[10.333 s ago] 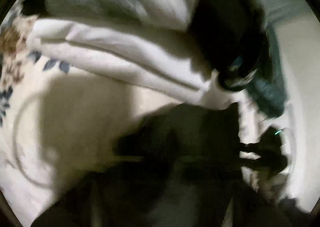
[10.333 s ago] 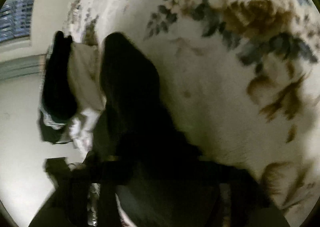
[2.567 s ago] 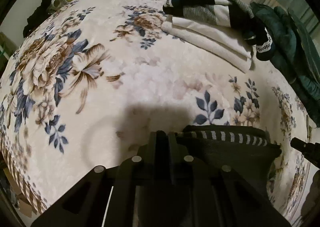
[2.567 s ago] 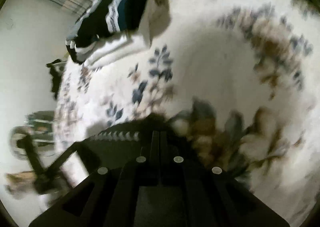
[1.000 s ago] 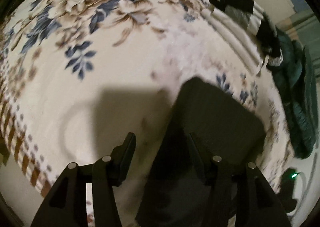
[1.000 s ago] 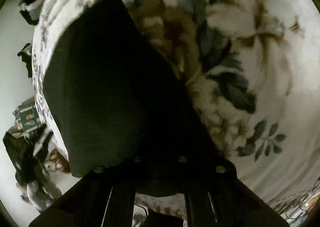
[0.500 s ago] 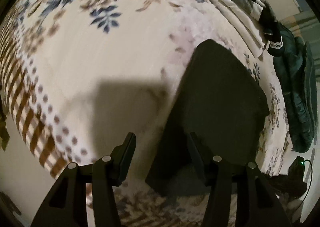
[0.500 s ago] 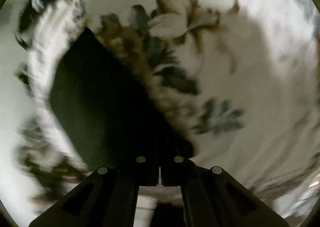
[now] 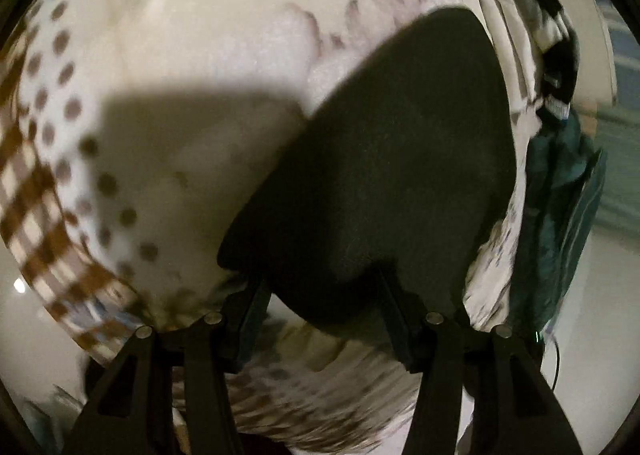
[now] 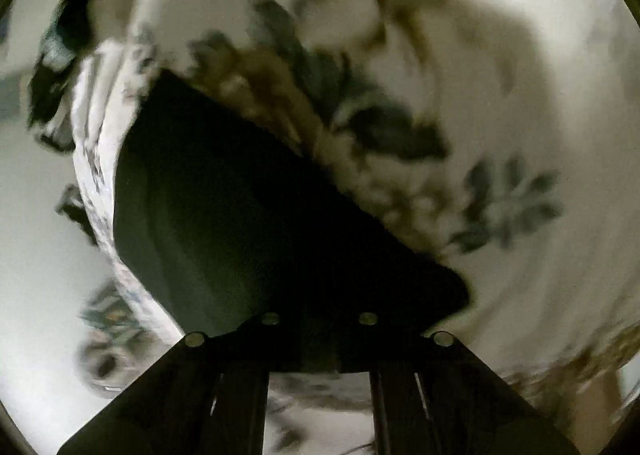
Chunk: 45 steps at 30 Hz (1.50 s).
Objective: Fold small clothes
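A folded dark garment (image 9: 392,175) lies flat on the floral bedspread (image 9: 208,35), near its edge. It also shows in the right wrist view (image 10: 224,223). My left gripper (image 9: 320,295) is open, its fingers (image 9: 250,307) standing just off the garment's near edge, empty. My right gripper (image 10: 318,359) is open, with its fingers at the garment's near edge; the tips are dark against the cloth. Both views are blurred.
A stack of folded clothes (image 9: 536,27) in white, grey and black lies beyond the dark garment, also blurred in the right wrist view (image 10: 68,67). A dark green jacket (image 9: 568,215) hangs at the bedspread's right side. The bed's checked border (image 9: 36,215) is at left.
My right gripper has opened and let go of the dark garment. Both grippers have pulled back toward the bed's edge. The garment lies still.
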Motion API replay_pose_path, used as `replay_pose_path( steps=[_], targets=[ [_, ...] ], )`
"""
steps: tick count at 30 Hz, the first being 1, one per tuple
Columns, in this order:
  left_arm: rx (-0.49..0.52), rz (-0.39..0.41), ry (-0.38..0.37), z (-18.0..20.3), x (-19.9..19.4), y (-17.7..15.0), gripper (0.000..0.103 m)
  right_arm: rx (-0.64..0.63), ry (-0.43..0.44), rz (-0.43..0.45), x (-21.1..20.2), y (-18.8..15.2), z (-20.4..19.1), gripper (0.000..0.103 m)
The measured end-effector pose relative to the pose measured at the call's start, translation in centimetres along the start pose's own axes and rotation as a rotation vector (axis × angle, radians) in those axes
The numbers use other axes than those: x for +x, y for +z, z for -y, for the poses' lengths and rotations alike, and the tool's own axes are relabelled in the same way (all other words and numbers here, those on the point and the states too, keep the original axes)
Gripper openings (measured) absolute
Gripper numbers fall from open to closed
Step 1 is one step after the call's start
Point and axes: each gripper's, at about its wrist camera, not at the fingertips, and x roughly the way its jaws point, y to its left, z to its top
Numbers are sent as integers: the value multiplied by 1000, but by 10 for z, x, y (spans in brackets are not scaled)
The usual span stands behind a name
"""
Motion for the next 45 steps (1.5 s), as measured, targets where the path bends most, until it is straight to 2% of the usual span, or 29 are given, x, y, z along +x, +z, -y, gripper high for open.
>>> replay_pose_path(
  steps=[2,4,6,7,9,10,11,12,13,14,15,18,20,21,23,24,26,28,31,32,33,34,35,37,41,45],
  targets=[
    [3,12,-19,3,-3,-9,50,-27,-38,46,-20,-8,-2,7],
    [51,14,16,10,-6,-17,50,-72,-99,34,-23,-9,-1,7],
    [81,10,37,13,-7,-20,50,-104,-123,-83,-4,1,-1,9],
    [99,7,54,15,-8,-20,50,-100,-122,-138,5,7,-1,13],
    [132,15,70,21,-14,-17,51,-105,-134,-182,9,15,-1,28],
    [148,26,68,24,-19,-14,51,-132,-132,-183,6,20,-5,42],
    [166,40,70,27,-24,-10,51,-153,-130,-167,3,28,-10,56],
    [195,65,78,33,-32,-4,51,-186,-119,-132,-5,37,-14,61],
    [215,79,77,35,-37,1,51,-225,-80,-112,-9,44,-19,68],
    [246,95,73,38,-40,8,62,-252,-34,-115,-8,51,-24,78],
    [285,117,68,42,-42,18,76,-285,29,-129,-2,62,-27,82],
    [374,155,-14,44,-30,47,76,-330,205,-200,29,82,-21,83],
    [408,127,3,46,-11,65,76,-300,318,-294,58,88,-14,83],
    [417,100,-24,45,-1,75,76,-314,343,-332,72,88,-14,83],
    [435,60,-63,48,16,89,76,-377,384,-356,82,82,-21,86],
    [452,25,-113,53,26,95,76,-384,430,-370,87,81,-28,86],
    [474,-16,-141,65,41,98,76,-389,477,-393,93,77,-39,86],
    [534,-45,-116,82,59,95,76,-423,460,-398,101,71,-53,86],
    [566,-26,-99,95,66,93,76,-376,458,-370,106,69,-60,83],
    [563,-15,-113,96,63,93,70,-361,471,-353,105,68,-61,63],
    [553,-1,-114,96,60,94,37,-360,472,-335,103,66,-61,50],
    [540,-7,-121,97,58,95,28,-361,453,-320,104,64,-64,35],
    [533,-5,-134,97,55,97,26,-355,449,-304,103,61,-64,26],
    [551,0,-107,103,47,94,24,-337,437,-265,98,53,-68,23],
    [590,-43,-92,121,33,96,23,-310,391,-190,73,38,-79,20],
    [687,-90,-75,151,3,113,23,-277,401,-119,42,18,-108,20]
  ],
)
